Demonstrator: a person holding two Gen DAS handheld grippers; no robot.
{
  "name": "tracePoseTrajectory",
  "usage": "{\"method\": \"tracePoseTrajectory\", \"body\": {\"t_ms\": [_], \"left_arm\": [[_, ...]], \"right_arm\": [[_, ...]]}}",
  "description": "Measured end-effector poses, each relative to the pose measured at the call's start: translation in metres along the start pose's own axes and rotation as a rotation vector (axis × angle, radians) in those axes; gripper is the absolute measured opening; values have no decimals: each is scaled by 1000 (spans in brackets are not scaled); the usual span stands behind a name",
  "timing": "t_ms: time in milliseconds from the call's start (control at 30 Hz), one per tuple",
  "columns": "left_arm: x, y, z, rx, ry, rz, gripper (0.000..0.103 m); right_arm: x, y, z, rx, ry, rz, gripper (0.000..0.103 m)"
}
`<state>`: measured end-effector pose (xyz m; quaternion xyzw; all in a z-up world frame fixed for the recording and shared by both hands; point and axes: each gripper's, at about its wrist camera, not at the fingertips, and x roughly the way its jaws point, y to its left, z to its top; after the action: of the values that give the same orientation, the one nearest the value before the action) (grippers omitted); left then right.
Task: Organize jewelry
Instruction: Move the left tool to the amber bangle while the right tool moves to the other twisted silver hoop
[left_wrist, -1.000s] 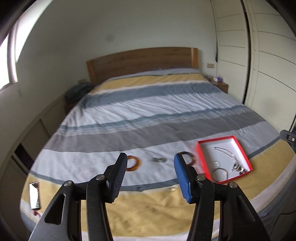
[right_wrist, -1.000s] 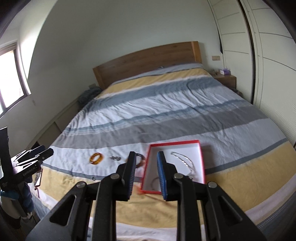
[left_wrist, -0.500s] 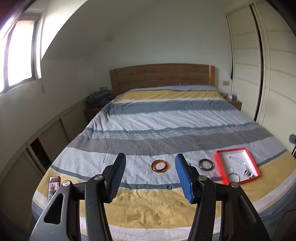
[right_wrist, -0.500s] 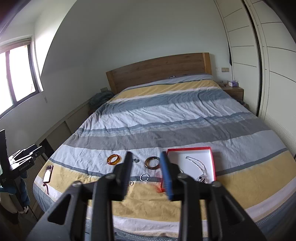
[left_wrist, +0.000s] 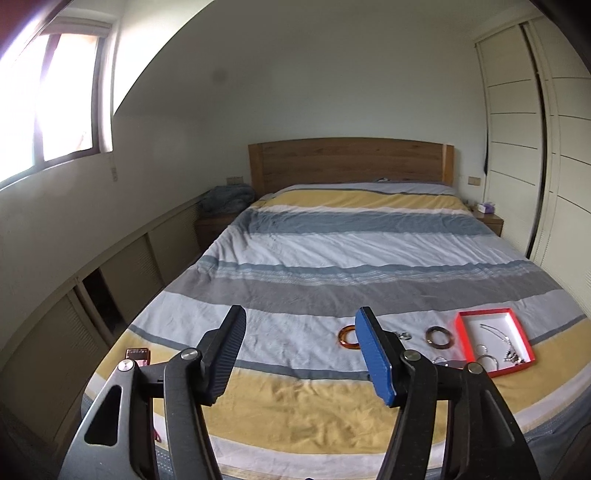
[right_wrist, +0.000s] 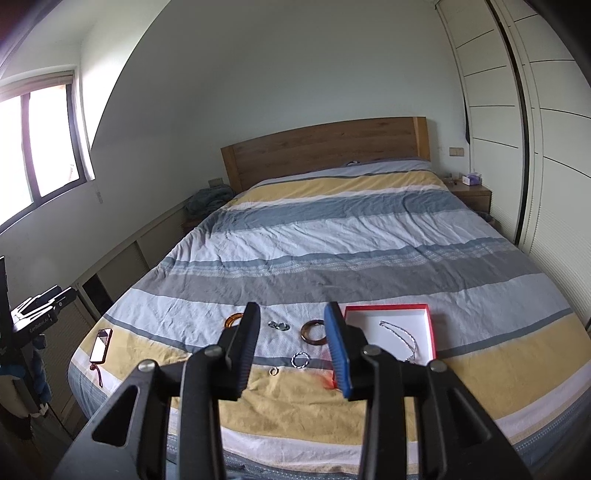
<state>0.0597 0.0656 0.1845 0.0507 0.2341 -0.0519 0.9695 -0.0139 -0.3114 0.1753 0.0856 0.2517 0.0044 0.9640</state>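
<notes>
Jewelry lies near the foot of a striped bed. In the left wrist view an orange bangle (left_wrist: 349, 338), a silver piece (left_wrist: 404, 335) and a dark bangle (left_wrist: 438, 336) sit in a row left of a red box (left_wrist: 484, 312), which holds a necklace (left_wrist: 495, 332) and rings. My left gripper (left_wrist: 300, 314) hovers well short of them, its jaws opening with nothing between them. The right wrist view shows the orange bangle (right_wrist: 233, 319), dark bangle (right_wrist: 313, 331), a beaded ring (right_wrist: 300, 359), a small ring (right_wrist: 273, 370) and the red box (right_wrist: 388, 306). My right gripper (right_wrist: 293, 308) is open and holds nothing.
A phone (right_wrist: 101, 345) lies at the bed's near left corner. A black device on a stand (right_wrist: 37, 310) is at the left edge. Low cabinets run along the left wall, a wardrobe (right_wrist: 535, 147) along the right, and a wooden headboard (left_wrist: 351, 162) stands at the far end.
Both grippers have drawn back and up from the bed, so the jewelry looks smaller and farther away. The right jaws have widened; the left jaws stand a little wider.
</notes>
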Motion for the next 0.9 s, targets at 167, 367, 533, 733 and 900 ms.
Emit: {"method": "tracePoseTrajectory", "body": {"t_ms": [167, 367, 533, 733, 900], "left_arm": [[33, 9, -9, -18, 55, 12, 61], [80, 6, -26, -13, 132, 20, 61], [125, 2, -38, -9, 194, 15, 57], [172, -3, -47, -7, 256, 9, 55], [211, -7, -52, -9, 298, -1, 54]], "right_arm": [[33, -3, -8, 2, 59, 6, 34], [85, -13, -22, 14, 151, 10, 34], [127, -17, -32, 20, 214, 27, 34], [173, -17, -37, 14, 272, 45, 34], [214, -19, -46, 17, 329, 58, 34]]}}
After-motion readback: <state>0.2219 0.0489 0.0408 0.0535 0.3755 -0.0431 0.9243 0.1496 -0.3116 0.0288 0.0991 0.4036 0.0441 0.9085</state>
